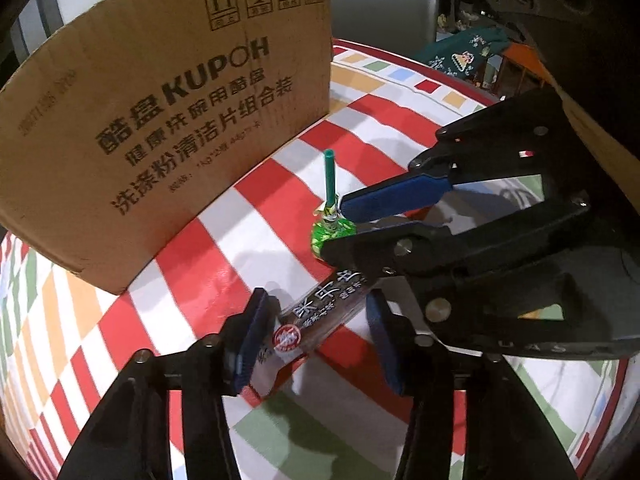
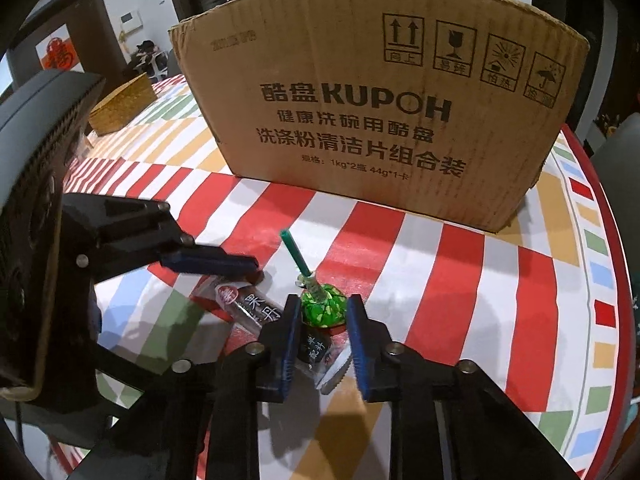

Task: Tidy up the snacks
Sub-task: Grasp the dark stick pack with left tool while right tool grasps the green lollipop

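Right gripper (image 2: 323,316) clamped on green-wrapped lollipop (image 2: 322,307); left gripper (image 1: 316,320) part-open astride dark snack packet (image 1: 320,312).

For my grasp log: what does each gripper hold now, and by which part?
The right gripper clamps the lollipop by its wrapped head. The left gripper straddles the snack bar but seems not to press it yet.

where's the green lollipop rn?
Green lollipop stands on the striped tablecloth before the cardboard box, between the right gripper fingers, touching the dark snack packet.
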A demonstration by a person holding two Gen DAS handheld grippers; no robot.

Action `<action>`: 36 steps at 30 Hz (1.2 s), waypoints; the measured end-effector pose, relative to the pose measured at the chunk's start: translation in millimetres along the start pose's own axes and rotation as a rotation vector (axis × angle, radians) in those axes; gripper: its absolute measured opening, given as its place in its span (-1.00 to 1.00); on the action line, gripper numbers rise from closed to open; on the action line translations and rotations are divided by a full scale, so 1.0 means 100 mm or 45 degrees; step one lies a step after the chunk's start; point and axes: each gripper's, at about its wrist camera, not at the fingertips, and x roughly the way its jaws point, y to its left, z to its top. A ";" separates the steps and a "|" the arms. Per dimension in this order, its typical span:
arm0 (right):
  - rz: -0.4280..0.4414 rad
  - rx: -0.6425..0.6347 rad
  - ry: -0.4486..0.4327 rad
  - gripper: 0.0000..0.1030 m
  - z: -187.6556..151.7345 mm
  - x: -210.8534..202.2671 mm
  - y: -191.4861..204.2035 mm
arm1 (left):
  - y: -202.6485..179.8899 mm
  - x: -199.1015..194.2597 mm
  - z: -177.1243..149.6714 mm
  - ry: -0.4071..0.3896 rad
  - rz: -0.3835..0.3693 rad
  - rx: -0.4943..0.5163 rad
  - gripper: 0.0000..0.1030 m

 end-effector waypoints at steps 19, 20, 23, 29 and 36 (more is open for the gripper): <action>0.038 0.060 0.000 -0.47 -0.02 -0.09 -0.03 | 0.02 -0.25 -0.36 0.002 0.002 -0.312 -0.67; 0.039 0.055 0.003 -0.40 -0.01 -0.07 -0.01 | 0.04 -0.29 -0.42 -0.008 0.008 -0.340 -0.67; 0.055 0.016 0.007 -0.40 0.00 -0.01 0.10 | 0.08 -0.37 -0.55 -0.026 0.032 -0.421 -0.67; 0.052 -0.053 0.002 -0.40 0.09 0.10 0.31 | 0.19 -0.48 -0.71 -0.055 0.081 -0.526 -0.67; 0.009 -0.032 0.022 -0.40 0.15 0.22 0.27 | 0.38 -0.54 -0.74 -0.097 0.135 -0.638 -0.67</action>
